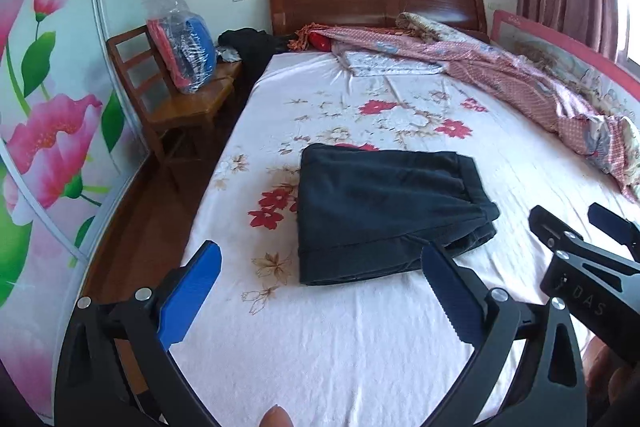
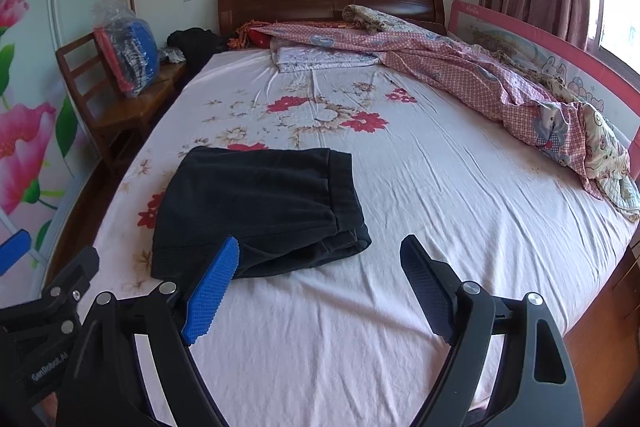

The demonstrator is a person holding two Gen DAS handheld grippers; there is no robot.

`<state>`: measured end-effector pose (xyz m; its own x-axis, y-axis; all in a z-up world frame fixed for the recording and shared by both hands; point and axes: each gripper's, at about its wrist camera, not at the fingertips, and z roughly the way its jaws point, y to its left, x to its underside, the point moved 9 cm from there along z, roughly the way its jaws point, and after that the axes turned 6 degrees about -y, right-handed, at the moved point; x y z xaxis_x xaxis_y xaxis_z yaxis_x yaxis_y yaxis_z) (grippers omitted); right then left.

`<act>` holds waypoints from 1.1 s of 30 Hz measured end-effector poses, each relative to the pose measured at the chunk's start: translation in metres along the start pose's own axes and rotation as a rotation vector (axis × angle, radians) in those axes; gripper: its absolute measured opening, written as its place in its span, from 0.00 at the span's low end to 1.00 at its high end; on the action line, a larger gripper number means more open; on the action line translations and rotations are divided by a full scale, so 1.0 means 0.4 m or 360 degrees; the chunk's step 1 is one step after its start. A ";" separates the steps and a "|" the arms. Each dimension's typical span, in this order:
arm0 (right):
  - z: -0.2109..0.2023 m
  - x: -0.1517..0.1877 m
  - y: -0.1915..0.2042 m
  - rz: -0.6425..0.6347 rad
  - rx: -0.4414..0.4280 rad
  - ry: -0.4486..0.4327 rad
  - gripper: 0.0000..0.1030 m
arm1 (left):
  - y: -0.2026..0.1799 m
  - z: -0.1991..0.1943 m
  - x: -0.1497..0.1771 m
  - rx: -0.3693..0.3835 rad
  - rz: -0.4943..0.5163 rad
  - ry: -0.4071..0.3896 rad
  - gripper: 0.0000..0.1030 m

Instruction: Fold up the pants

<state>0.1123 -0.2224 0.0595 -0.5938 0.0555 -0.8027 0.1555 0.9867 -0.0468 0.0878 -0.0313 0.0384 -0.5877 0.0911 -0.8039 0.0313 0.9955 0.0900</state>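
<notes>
Pants [image 1: 384,211], dark navy, lay folded into a compact rectangular bundle on the floral bed sheet [image 1: 360,339], toward the left side of the bed and near its foot. Waistband layers were stacked at the bundle's right edge, the near right corner sitting slightly uneven. Left gripper [image 1: 320,291] hovered above the sheet just short of the bundle, jaws spread wide, holding nothing. Right gripper [image 2: 320,287] hovered beside it, jaws likewise spread and empty; its blue pad [image 2: 212,291] overlapped the bundle's near edge in the right wrist view, contact could not be told. Judgement: folding looked essentially complete, both tools clear of the cloth; at most a squaring of the loose corner remained. Crumpled pink quilt [image 2: 500,83] lay along the far right side, well apart from the bundle
</notes>
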 end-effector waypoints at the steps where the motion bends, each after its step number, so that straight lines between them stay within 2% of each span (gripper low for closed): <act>1: 0.008 0.014 0.000 -0.0014 0.0013 0.0019 0.80 | 0.009 0.008 0.009 -0.0024 0.0000 0.0019 0.98; 7: 0.056 0.093 -0.012 -0.0105 0.0139 0.0128 0.80 | 0.090 0.070 0.076 -0.0197 -0.0079 0.0163 0.98; 9: 0.064 0.108 -0.001 -0.0149 0.0126 0.0147 0.80 | 0.106 0.089 0.098 -0.0255 -0.0070 0.0213 0.98; 11: 0.064 0.110 0.001 -0.0151 0.0137 0.0155 0.80 | 0.110 0.099 0.113 -0.0236 -0.0097 0.0243 0.98; 16: 0.051 0.084 0.001 -0.0142 0.0124 0.0127 0.80 | 0.108 0.100 0.109 -0.0252 -0.0082 0.0230 0.98; 21: 0.052 0.084 -0.011 -0.0097 0.0123 0.0148 0.80 | 0.108 0.099 0.103 -0.0213 -0.0116 0.0234 0.98; 33: 0.054 0.086 -0.014 -0.0075 0.0114 0.0152 0.80 | 0.088 0.102 0.101 -0.0178 -0.0090 0.0243 0.98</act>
<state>0.1078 -0.2294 0.0193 -0.6739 0.0271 -0.7383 0.1795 0.9754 -0.1281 0.0982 0.0087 -0.0148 -0.7020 0.0214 -0.7118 -0.0904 0.9888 0.1188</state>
